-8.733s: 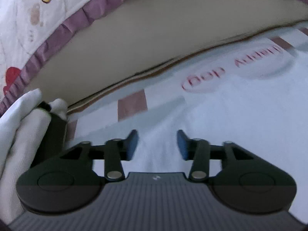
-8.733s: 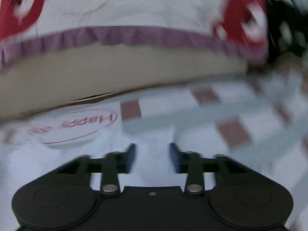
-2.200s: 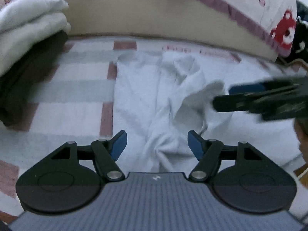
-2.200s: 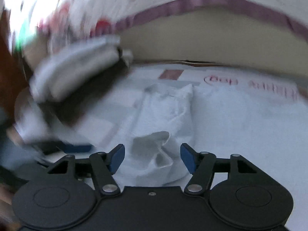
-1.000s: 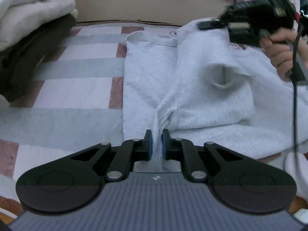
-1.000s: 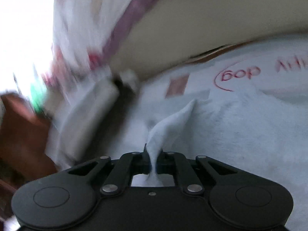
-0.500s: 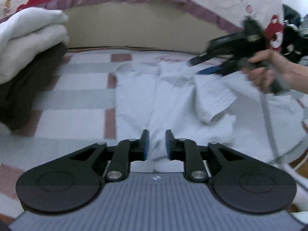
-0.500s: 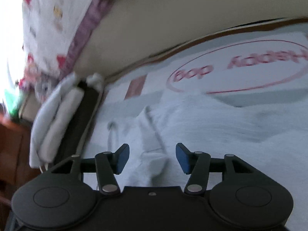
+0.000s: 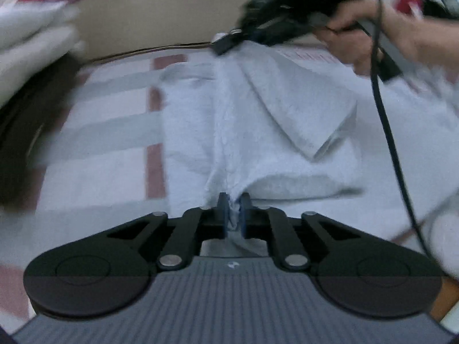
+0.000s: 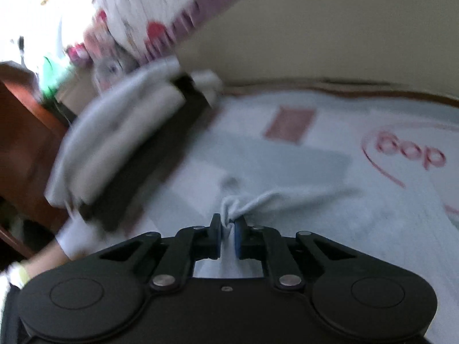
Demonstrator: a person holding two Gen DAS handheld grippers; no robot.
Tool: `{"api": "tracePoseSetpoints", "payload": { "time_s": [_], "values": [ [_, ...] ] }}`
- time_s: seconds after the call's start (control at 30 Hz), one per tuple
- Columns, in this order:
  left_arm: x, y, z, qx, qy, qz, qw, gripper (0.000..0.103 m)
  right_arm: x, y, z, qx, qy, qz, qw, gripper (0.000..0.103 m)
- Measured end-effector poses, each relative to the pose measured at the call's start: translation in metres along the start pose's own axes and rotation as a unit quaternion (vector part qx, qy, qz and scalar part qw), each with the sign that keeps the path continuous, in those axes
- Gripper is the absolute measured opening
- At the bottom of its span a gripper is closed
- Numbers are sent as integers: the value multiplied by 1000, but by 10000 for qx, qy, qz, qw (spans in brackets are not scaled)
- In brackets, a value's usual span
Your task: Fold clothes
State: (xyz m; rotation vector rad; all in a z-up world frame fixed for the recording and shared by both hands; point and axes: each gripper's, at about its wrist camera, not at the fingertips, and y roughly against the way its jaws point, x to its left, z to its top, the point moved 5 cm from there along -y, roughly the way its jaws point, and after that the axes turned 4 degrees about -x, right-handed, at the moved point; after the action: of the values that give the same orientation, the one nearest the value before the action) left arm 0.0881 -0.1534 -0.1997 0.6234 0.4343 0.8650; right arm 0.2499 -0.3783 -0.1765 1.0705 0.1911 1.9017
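Both claws are closing on the pale garment [image 9: 258,132], which lies on the checked blanket [image 9: 94,149]: the left claw [image 9: 233,215] pinches its near edge, the right claw [image 10: 228,229] its far edge. Next, I judge, they carry this side fold over evenly.

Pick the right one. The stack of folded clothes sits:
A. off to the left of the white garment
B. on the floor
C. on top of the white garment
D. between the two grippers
A: the left wrist view shows the stack left of the white garment.
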Motion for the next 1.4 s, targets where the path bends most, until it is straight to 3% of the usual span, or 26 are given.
{"api": "tracePoseSetpoints", "payload": {
  "time_s": [0.07,0.17,0.33,0.47,0.5,0.53,0.63,0.7,0.77,0.93,1.1,1.2,1.27,1.3,1.4],
  "values": [
    [15,7,-5,-69,492,133,9987,5,2,-7,6,18,60,-69,10000,11],
    [33,12,-14,-100,1239,-101,9922,5,2,-16,9,130,167,-231,9995,10],
    [36,16,-14,-189,1319,-205,9909,4,-5,-32,4,223,295,-576,9977,8],
    [42,19,-14,-11,1241,92,9922,4,-25,-39,5,440,96,-1426,9887,7],
    [47,19,-15,54,1264,88,9919,4,-26,-37,7,329,-59,-1507,9880,9],
    [51,21,-16,46,1398,1,9902,5,-23,-36,10,195,-68,-1594,9870,19],
    [67,27,-20,-38,1878,-310,9817,5,1,-34,21,-135,459,-1805,9824,39],
    [73,27,-17,-130,1976,-458,9791,8,24,-38,27,-92,1127,-1776,9776,39],
    [75,21,-13,-125,1977,-619,9782,11,44,-51,27,220,1871,-1694,9674,37],
    [73,-13,8,-77,2033,-1155,9722,26,65,-95,10,1253,3421,-1864,9124,35],
    [68,-52,45,-182,1384,-1022,9849,33,62,-119,7,1438,3723,-1877,8975,35],
    [66,-74,63,-124,1388,-1088,9842,32,60,-123,8,1554,3516,-1674,9079,35],
    [61,-81,70,-59,1341,-1079,9851,23,59,-126,9,1637,3335,-1513,9160,4],
    [58,-84,71,31,1275,-1019,9866,5,58,-125,12,1625,3124,-1442,9248,5],
    [56,-83,66,61,1335,-989,9861,3,41,-112,27,1439,1748,-1071,9681,5]
  ]
}}
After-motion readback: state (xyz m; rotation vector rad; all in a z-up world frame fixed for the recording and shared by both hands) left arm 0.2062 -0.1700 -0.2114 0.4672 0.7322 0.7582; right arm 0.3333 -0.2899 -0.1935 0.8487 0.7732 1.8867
